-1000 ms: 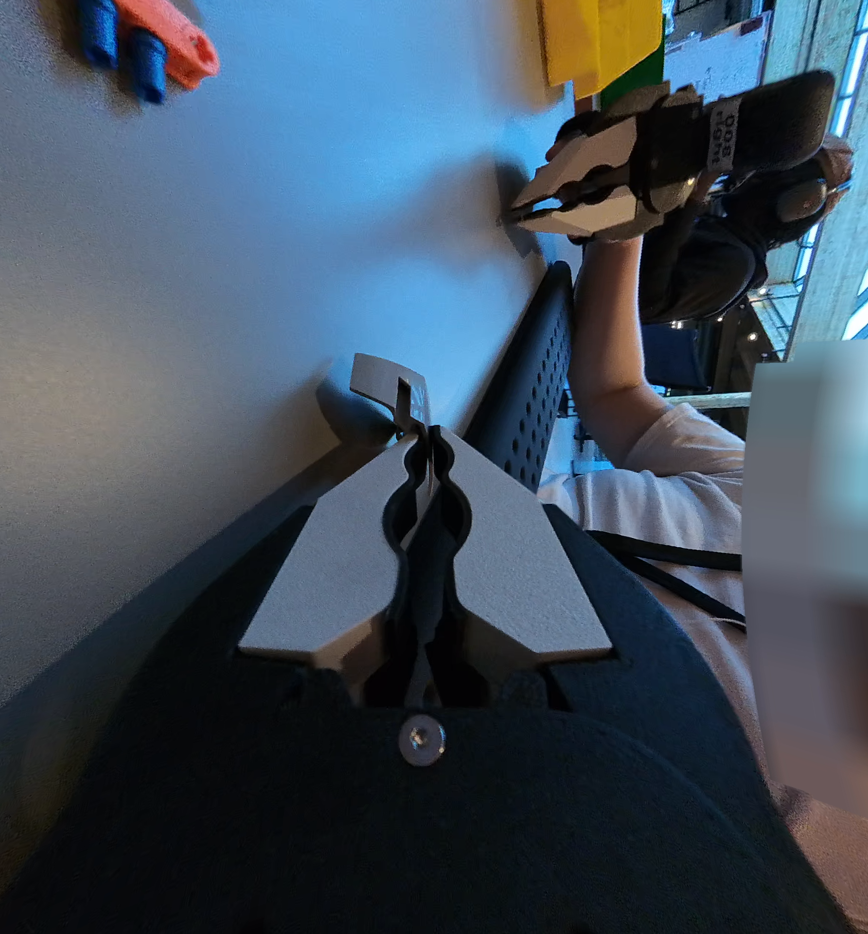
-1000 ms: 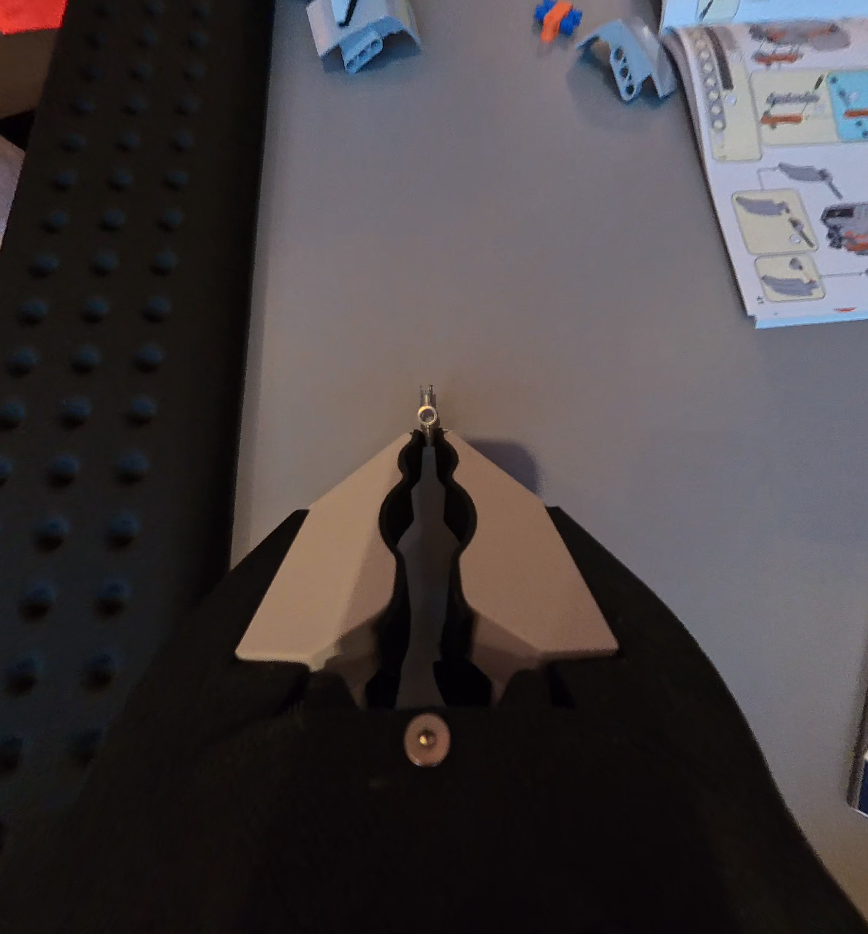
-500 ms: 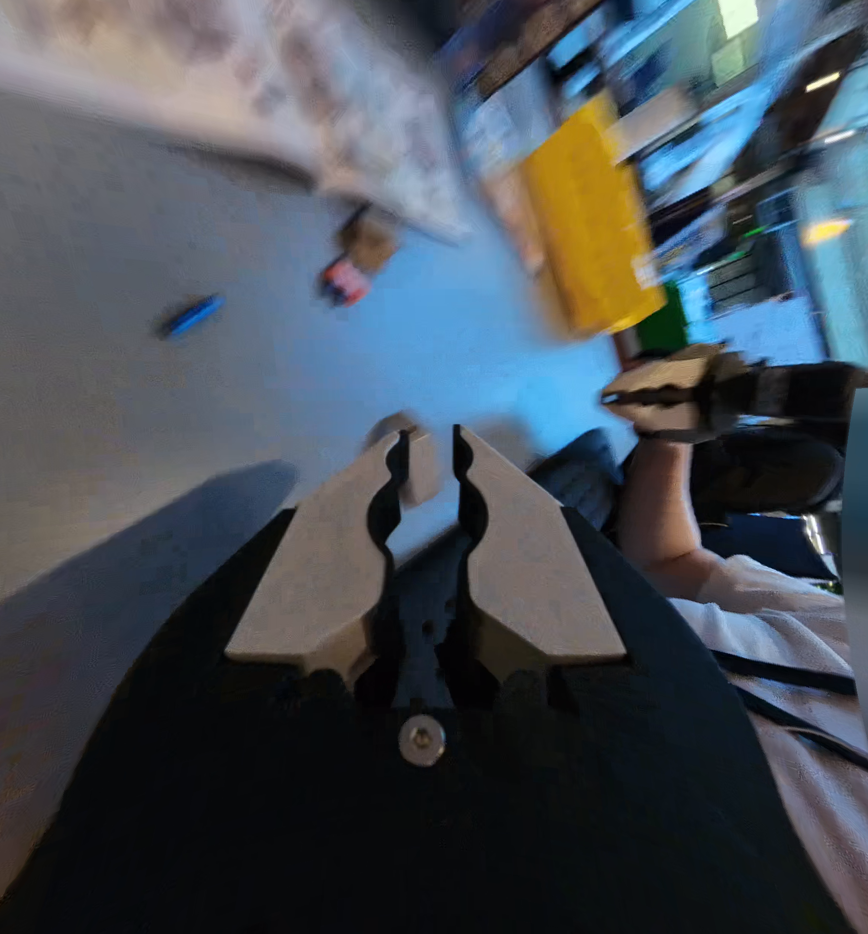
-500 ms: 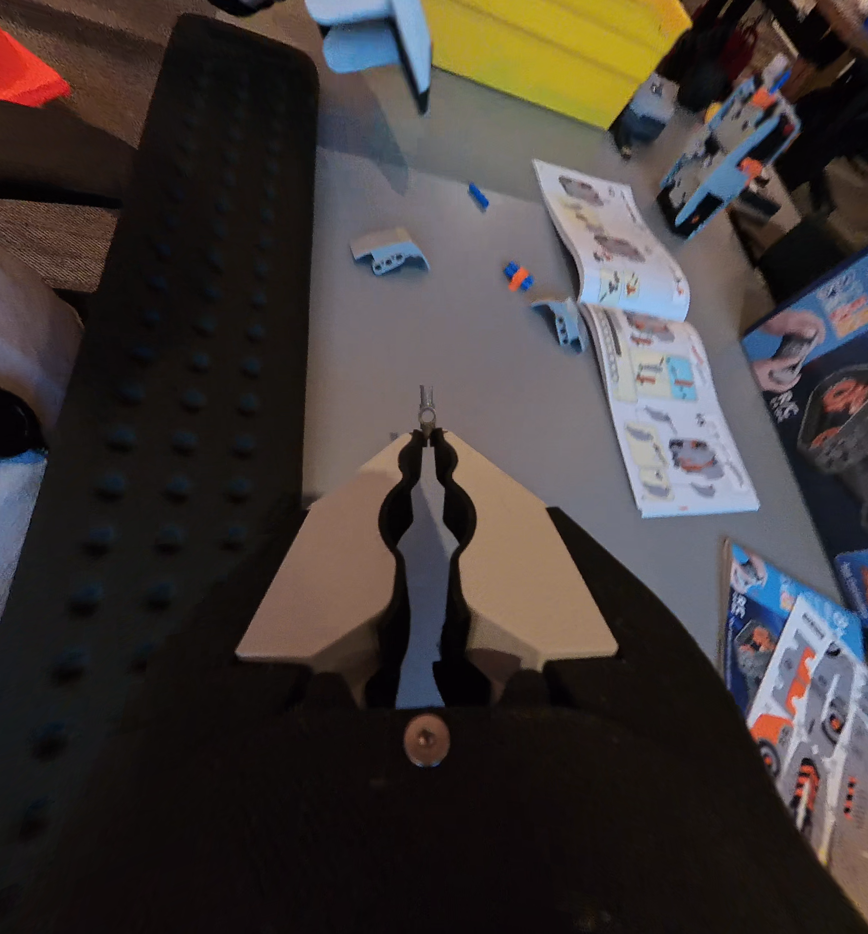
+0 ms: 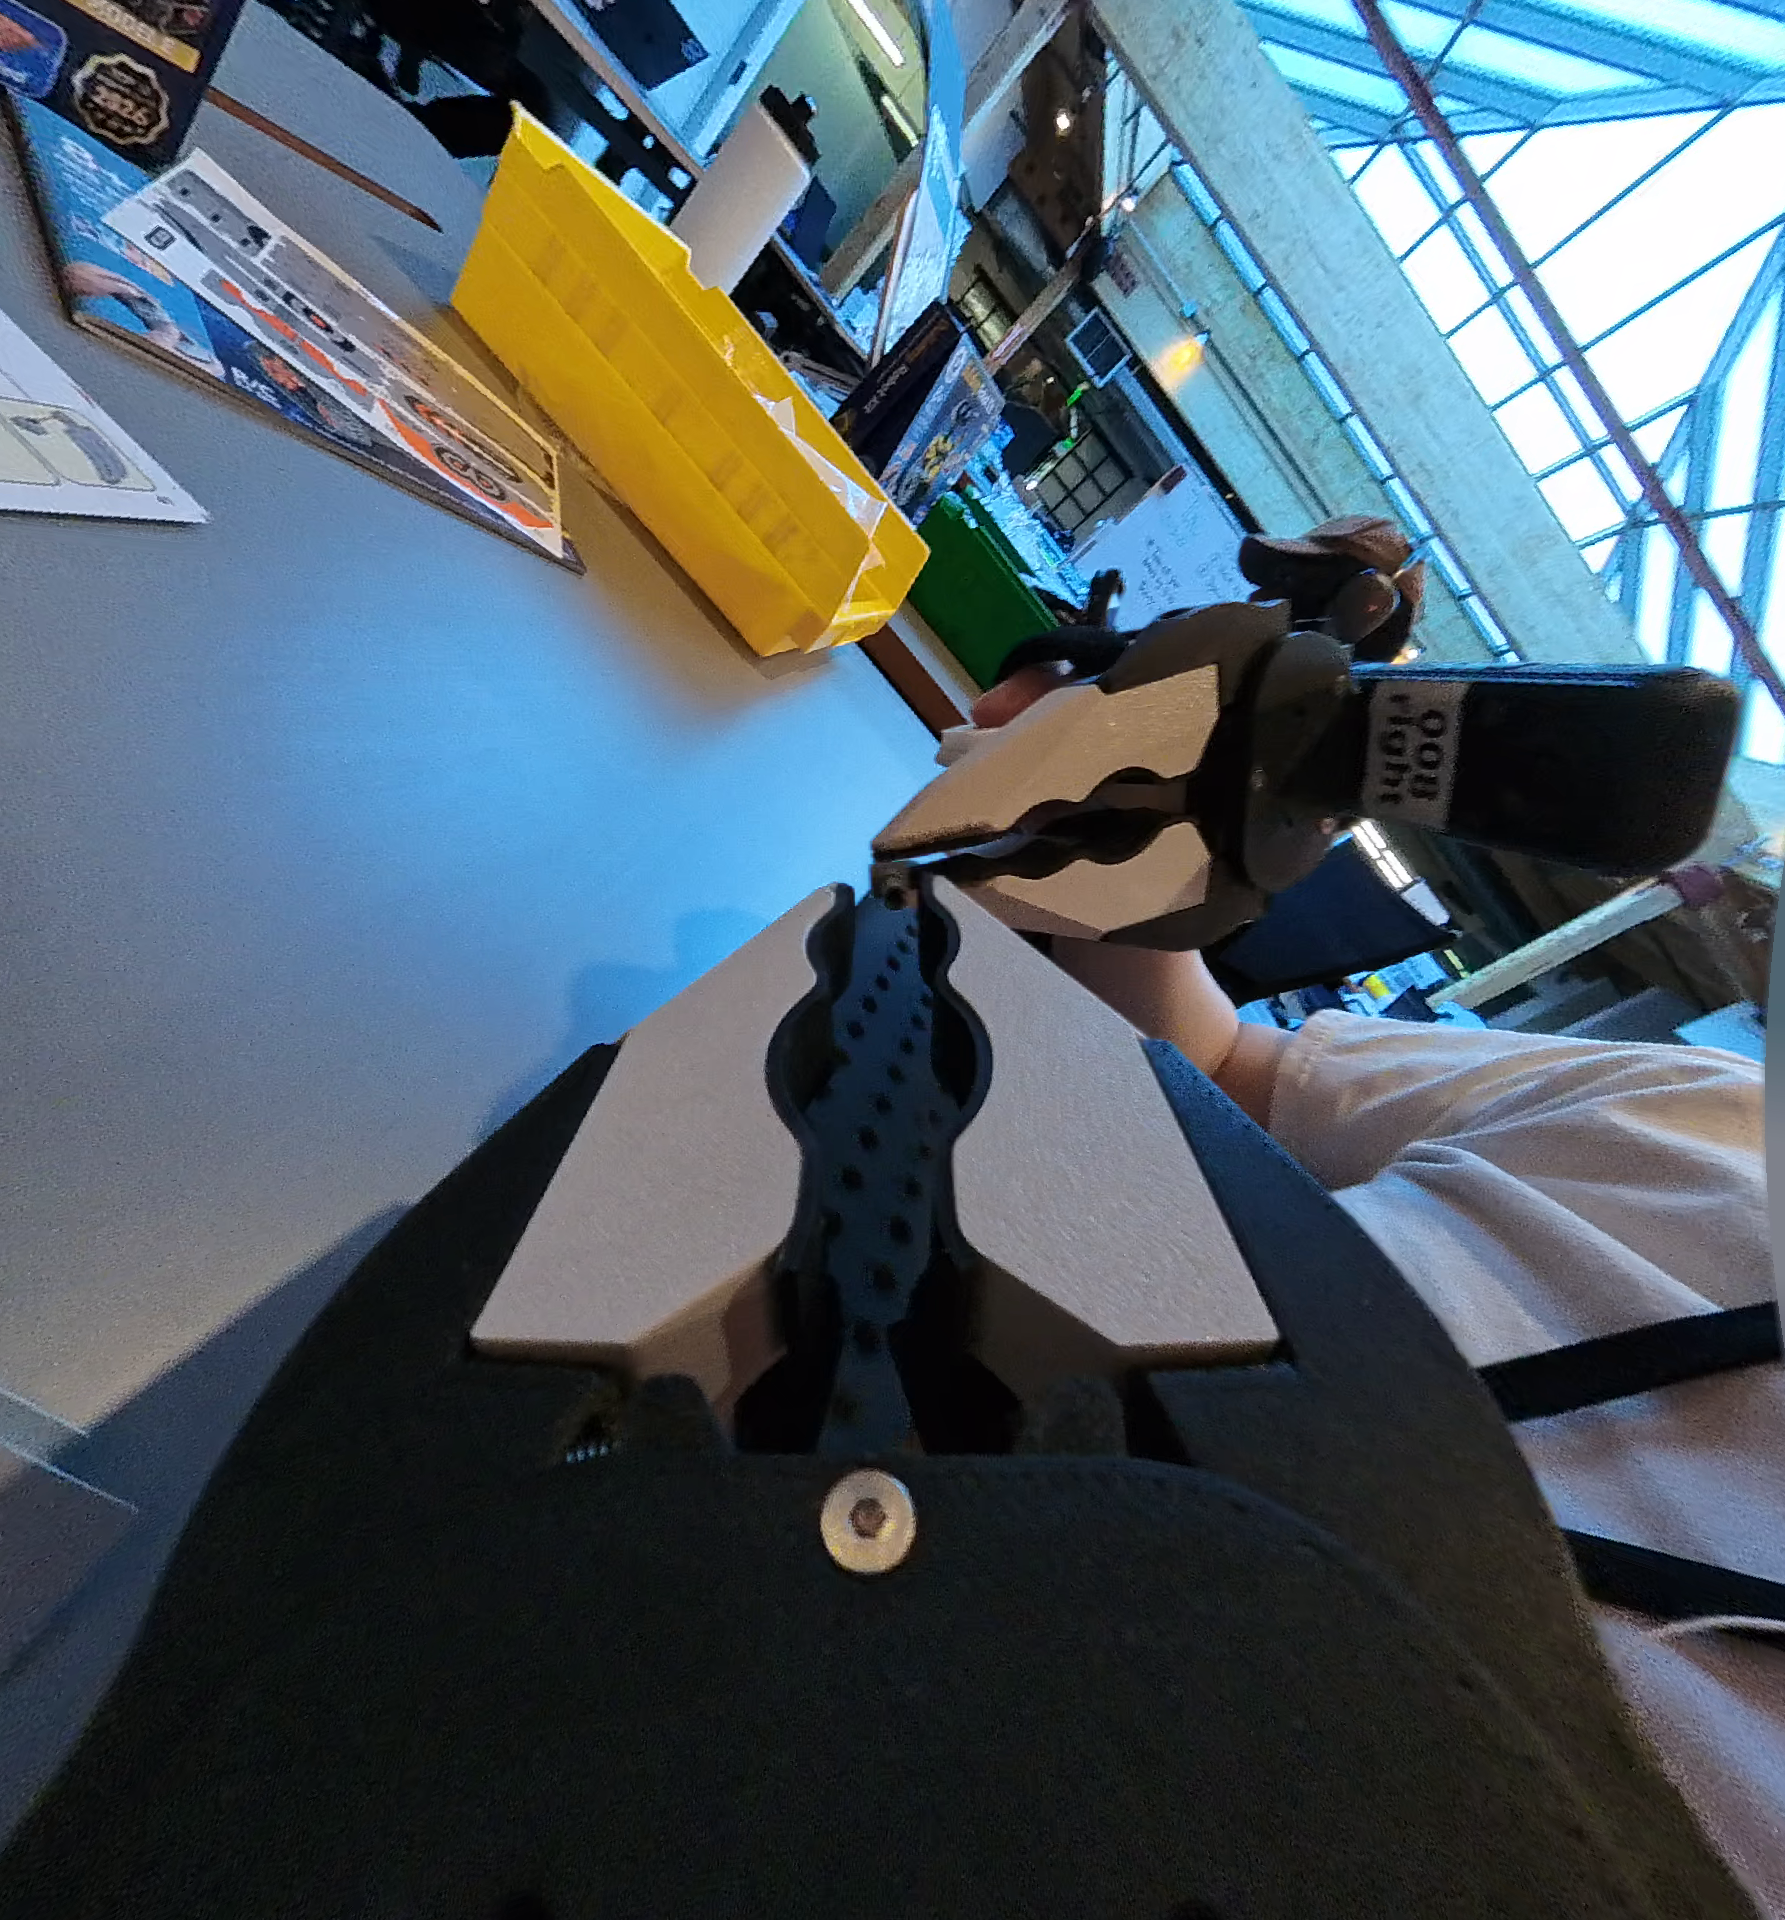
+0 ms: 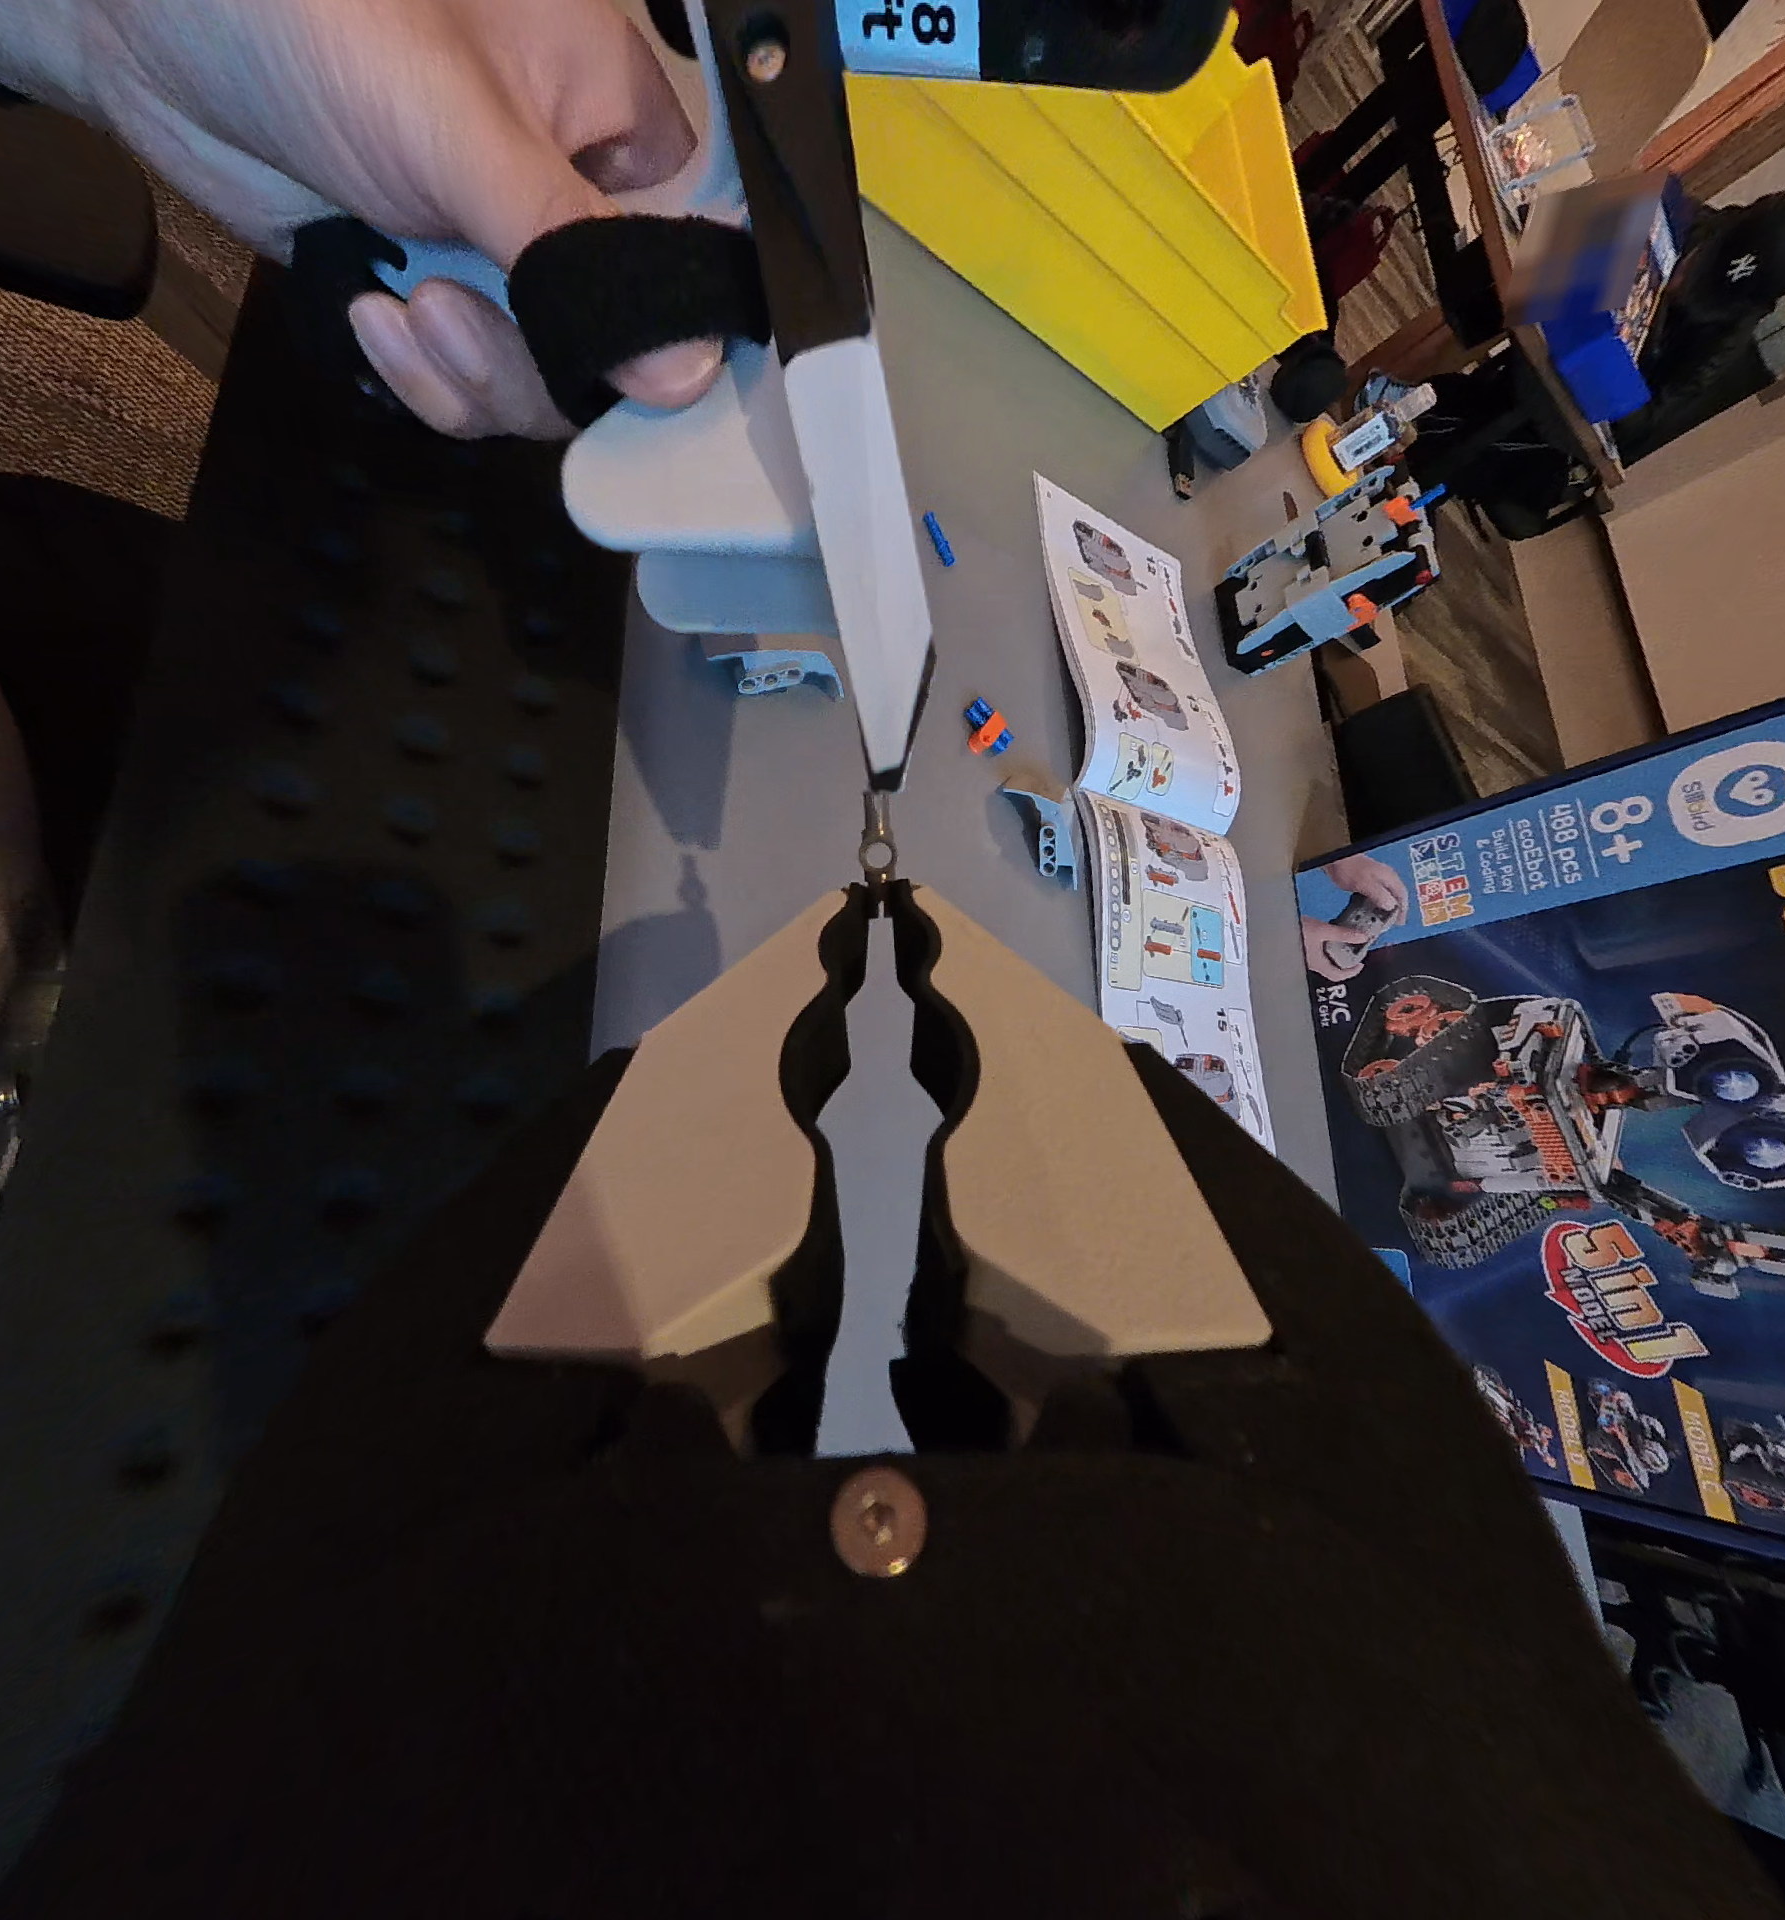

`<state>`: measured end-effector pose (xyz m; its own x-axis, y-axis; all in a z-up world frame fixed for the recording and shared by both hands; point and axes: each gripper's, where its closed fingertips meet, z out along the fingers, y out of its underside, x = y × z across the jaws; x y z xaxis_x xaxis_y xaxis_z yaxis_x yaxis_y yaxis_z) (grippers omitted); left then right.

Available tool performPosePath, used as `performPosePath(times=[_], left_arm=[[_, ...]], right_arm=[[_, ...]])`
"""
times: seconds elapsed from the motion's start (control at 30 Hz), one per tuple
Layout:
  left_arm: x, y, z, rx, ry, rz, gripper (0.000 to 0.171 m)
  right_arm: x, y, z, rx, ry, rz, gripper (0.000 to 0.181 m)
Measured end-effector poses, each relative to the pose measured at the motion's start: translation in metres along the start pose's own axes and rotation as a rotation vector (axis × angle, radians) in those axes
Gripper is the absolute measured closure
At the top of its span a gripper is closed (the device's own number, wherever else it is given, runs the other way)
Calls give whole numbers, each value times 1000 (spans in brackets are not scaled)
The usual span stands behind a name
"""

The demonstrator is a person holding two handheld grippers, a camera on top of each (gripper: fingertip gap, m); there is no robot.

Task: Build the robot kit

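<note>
Gripper meets gripper above the grey table (image 5: 244,779). The right gripper (image 6: 877,902) has its jaws pinched together on the lower end of a small grey ring-headed pin (image 6: 875,854), which it holds upright and clear of the surface. The left gripper (image 6: 888,777), gripped by a hand (image 6: 431,156), points down with its tip touching the pin's upper stem. In the left wrist view its jaws stand narrowly apart on either side of that end, and whether they are actually clamped on it cannot be told.

A second ago the two tools were well apart, and the left one was closed on a flat grey panel piece. That piece is now gone from its jaws, and it cannot be told where it lies.

Left of the tips runs a black studded strip (image 6: 348,831). Just beyond them on the table lie two curved grey panels (image 6: 786,673) (image 6: 1046,831), an orange-and-blue connector (image 6: 987,727) and a blue peg (image 6: 938,538). An open instruction booklet (image 6: 1148,727) lies to the right with a blue kit box (image 6: 1594,1091) beside it. Farther off are a partly built model (image 6: 1324,582) and a yellow bin (image 6: 1075,208).
</note>
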<state>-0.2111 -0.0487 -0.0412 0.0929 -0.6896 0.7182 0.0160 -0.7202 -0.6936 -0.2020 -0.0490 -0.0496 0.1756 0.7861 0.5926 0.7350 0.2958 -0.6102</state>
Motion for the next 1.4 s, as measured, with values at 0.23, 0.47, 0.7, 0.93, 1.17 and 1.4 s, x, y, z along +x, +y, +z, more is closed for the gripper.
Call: performPosePath(times=[0.23,0.47,0.7,0.93,1.17,1.4], left_arm=[[-3,7,10,-56,-30,31,169],[3,5,6,-68,26,-2,169],[27,-2,-9,-46,272,-130,169],[41,1,-8,-66,371,-185,169],[48,4,-6,-91,393,-178,169],[48,2,-9,-87,398,-171,167]], right_arm=[[-2,4,3,-25,-5,-13,178],[1,-4,0,66,7,25,175],[7,-33,-25,475,-77,231,134],[1,-51,-32,631,-135,210,146],[-9,-51,-20,532,-127,108,172],[-6,-51,-18,507,-80,80,176]])
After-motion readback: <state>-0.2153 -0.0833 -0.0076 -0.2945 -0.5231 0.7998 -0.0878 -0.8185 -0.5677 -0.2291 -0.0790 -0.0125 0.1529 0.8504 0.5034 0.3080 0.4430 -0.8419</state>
